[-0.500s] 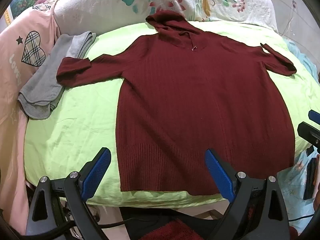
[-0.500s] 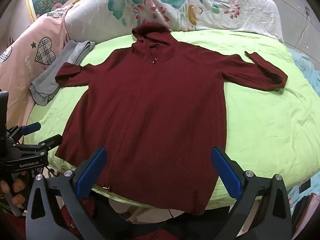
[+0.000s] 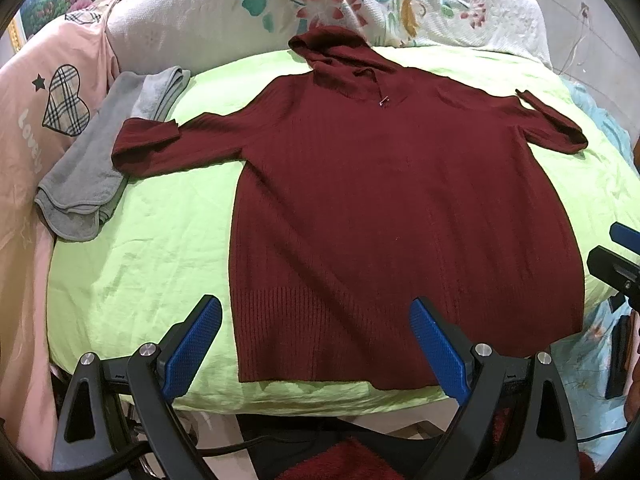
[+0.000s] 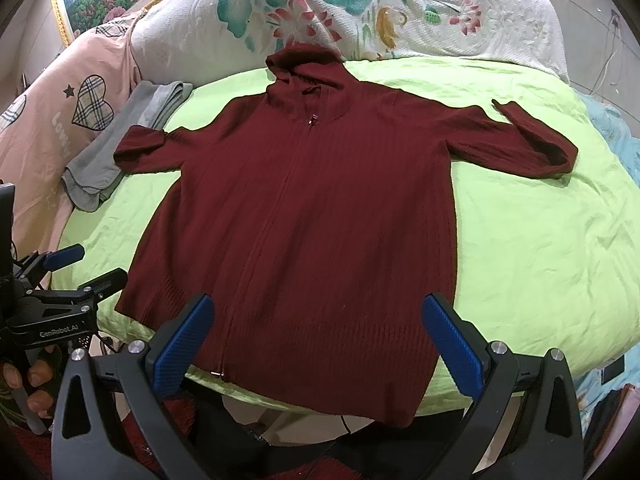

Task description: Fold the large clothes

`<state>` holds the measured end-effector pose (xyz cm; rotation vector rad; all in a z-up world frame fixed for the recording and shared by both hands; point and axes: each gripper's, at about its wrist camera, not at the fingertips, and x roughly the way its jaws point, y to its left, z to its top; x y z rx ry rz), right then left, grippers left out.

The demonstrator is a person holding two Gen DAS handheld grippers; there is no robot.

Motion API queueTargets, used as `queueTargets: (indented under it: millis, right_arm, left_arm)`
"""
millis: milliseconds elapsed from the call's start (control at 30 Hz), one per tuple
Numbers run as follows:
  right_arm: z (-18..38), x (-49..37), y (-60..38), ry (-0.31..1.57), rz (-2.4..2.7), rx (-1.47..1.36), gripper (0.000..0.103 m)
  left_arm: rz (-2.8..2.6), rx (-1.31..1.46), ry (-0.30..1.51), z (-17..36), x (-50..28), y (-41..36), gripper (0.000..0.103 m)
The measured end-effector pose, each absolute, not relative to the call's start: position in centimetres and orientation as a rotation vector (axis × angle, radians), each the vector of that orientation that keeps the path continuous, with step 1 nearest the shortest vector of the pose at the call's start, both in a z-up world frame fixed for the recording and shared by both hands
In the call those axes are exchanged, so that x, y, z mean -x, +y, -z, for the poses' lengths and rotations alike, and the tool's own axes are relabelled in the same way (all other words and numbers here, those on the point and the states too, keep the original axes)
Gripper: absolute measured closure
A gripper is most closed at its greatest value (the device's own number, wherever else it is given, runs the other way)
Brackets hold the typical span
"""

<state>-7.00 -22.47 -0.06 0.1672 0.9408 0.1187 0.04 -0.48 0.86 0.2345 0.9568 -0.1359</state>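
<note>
Both claws wide open, empty: left claw [image 3: 316,354], right claw [image 4: 316,350]. Hoodie [image 4: 312,216] flat ahead, lengthwise away, hem nearest, equally close to each.

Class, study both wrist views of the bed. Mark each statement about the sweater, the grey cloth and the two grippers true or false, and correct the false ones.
1. The maroon hooded sweater lies spread flat on the green sheet. True.
2. The sweater's zip is undone to the hem. False: it is closed up to the neck.
3. A grey cloth lies under the cuff of one sleeve. True.
4. The right gripper is clamped on the hem. False: its jaws stand wide open, holding nothing.
5. The left gripper also has open jaws. True.
6. The hood is folded down over the chest. False: it points toward the flowered bedding.
</note>
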Motion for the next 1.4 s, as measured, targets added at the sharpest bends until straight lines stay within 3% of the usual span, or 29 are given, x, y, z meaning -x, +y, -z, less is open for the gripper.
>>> queueTargets:
  millis: [1400]
  right_arm:
    - [0.1, 5.8, -23.2, 0.923, -0.106, -0.186, 0.000]
  left_arm:
    - [0.188, -0.203, 1.019, 0.5, -1.8, -0.9, 0.008]
